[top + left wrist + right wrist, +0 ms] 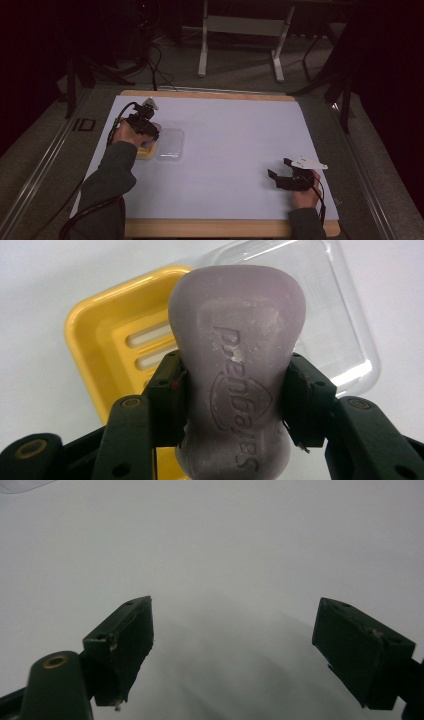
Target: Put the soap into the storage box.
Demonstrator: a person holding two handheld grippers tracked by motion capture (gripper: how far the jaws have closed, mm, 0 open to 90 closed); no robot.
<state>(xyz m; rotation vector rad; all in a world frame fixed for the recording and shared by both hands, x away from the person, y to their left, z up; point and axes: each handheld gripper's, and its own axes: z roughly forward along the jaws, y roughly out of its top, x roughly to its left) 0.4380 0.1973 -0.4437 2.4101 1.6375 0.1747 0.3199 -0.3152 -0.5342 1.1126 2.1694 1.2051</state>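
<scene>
Soap (235,375), a purple bar with a brand name embossed on its face, sits clamped at its narrow waist between the two black jaws of the left gripper (235,405), which press on it from both sides. In the left gripper view the bar is held above a yellow soap dish (107,340) with slotted drainage openings, and a clear plastic lid (335,320) lies just beside the dish on the white table surface (35,315). From the high view, the left gripper (142,125) is at the left of the table, over the dish (146,150), with the lid (170,145) touching or just beside it; whether the bar touches the dish cannot be told. The left forearm, in a dark green sleeve (112,172), reaches forward from the bottom edge, the hand wrapped around the gripper's body. The right gripper (281,169) rests low near the table's right front corner, well apart from the dish, its jaws spread wide and holding nothing; the right gripper view (232,640) shows bare white surface between them.
</scene>
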